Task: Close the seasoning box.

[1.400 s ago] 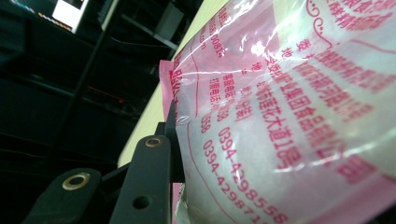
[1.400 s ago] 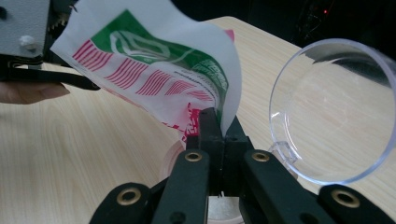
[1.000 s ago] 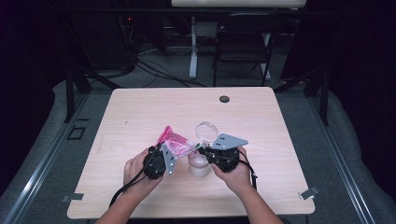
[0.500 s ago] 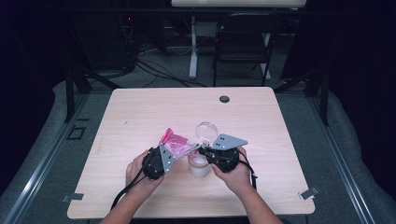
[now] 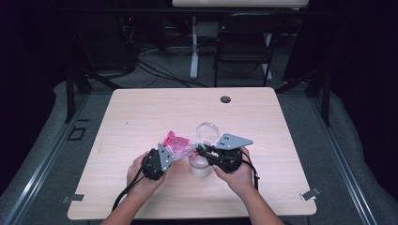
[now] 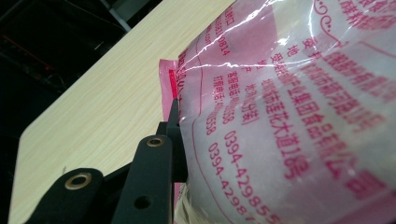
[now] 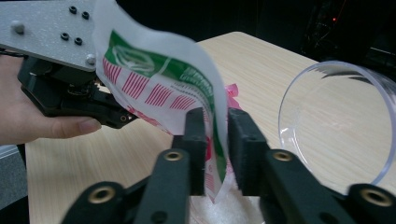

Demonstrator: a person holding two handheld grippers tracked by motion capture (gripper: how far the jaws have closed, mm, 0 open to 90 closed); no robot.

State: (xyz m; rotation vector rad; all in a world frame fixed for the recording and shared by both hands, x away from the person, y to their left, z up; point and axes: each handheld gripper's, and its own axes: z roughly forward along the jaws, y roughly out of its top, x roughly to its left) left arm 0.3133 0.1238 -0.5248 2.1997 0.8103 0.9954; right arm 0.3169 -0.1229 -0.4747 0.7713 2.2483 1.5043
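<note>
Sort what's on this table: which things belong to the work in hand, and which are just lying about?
In the job:
pink packet, held between left gripper and right gripper
clear jar below it
clear lid

Lying about:
small dark disc near the table's far edge

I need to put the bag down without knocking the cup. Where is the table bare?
The far half of the table is bare, apart from a small dark disc near the far edge. The left and right sides are bare too. It is crowded near the front middle: both grippers, the bag, the cup and the clear lid.
</note>
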